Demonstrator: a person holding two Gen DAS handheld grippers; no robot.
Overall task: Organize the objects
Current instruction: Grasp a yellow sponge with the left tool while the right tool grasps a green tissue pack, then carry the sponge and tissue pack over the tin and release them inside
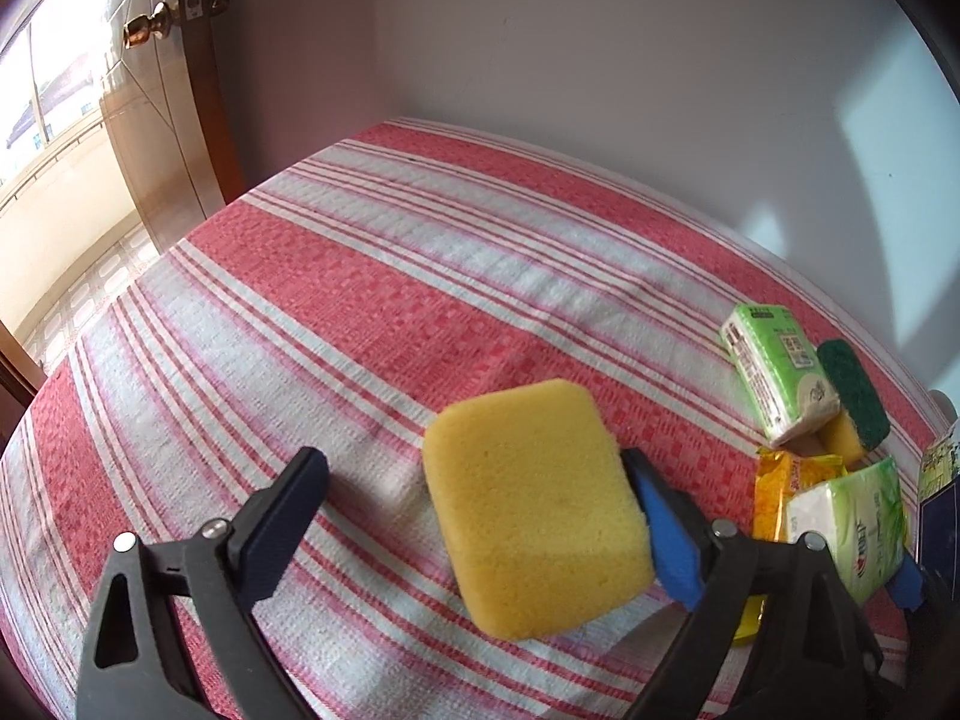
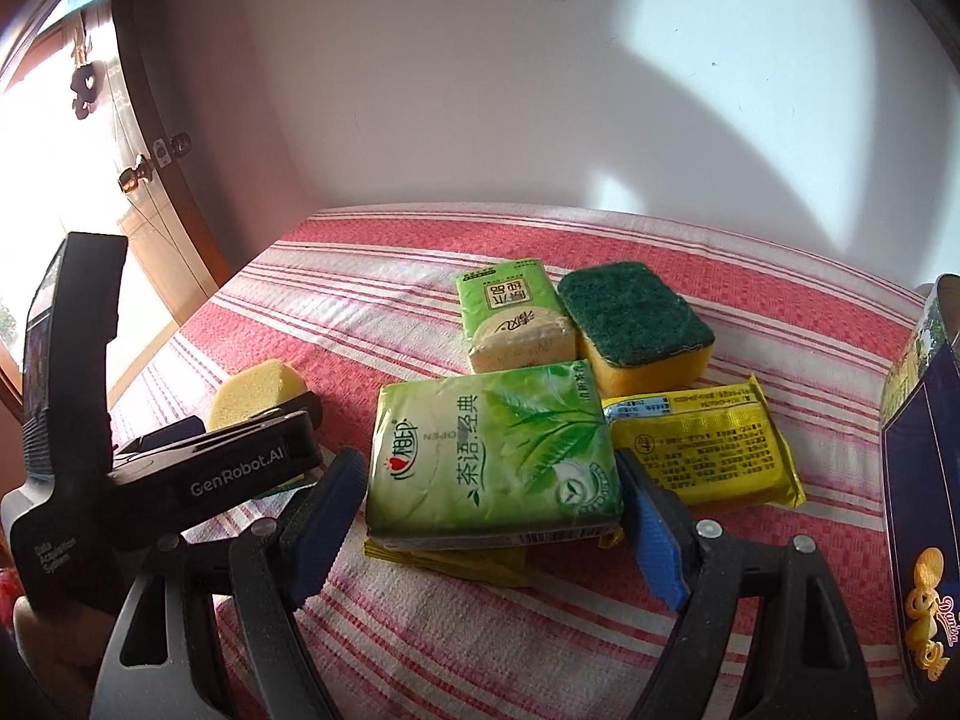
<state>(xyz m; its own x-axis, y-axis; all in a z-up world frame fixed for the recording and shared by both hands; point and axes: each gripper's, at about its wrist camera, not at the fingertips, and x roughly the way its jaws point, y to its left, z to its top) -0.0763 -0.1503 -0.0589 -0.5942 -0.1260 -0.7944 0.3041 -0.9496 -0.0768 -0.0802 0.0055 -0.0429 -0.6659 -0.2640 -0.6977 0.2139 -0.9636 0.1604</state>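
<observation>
A plain yellow sponge (image 1: 534, 510) sits tilted between the fingers of my left gripper (image 1: 474, 468). It touches the right blue pad, and the left finger (image 1: 288, 516) stands well apart from it, so this gripper is open. The same sponge (image 2: 258, 396) shows at the left of the right wrist view. My right gripper (image 2: 489, 462) is shut on a green tissue pack (image 2: 492, 456), with a pad at each side. The pack rests partly on a yellow packet (image 2: 444, 558).
A second green tissue pack (image 2: 516, 318), a green-topped scouring sponge (image 2: 636, 324) and another yellow packet (image 2: 702, 450) lie close behind. A dark blue box (image 2: 918, 480) stands at the right. The red-and-white striped cloth (image 1: 360, 300) ends at a white wall; a door with a brass knob (image 1: 144, 30) is on the left.
</observation>
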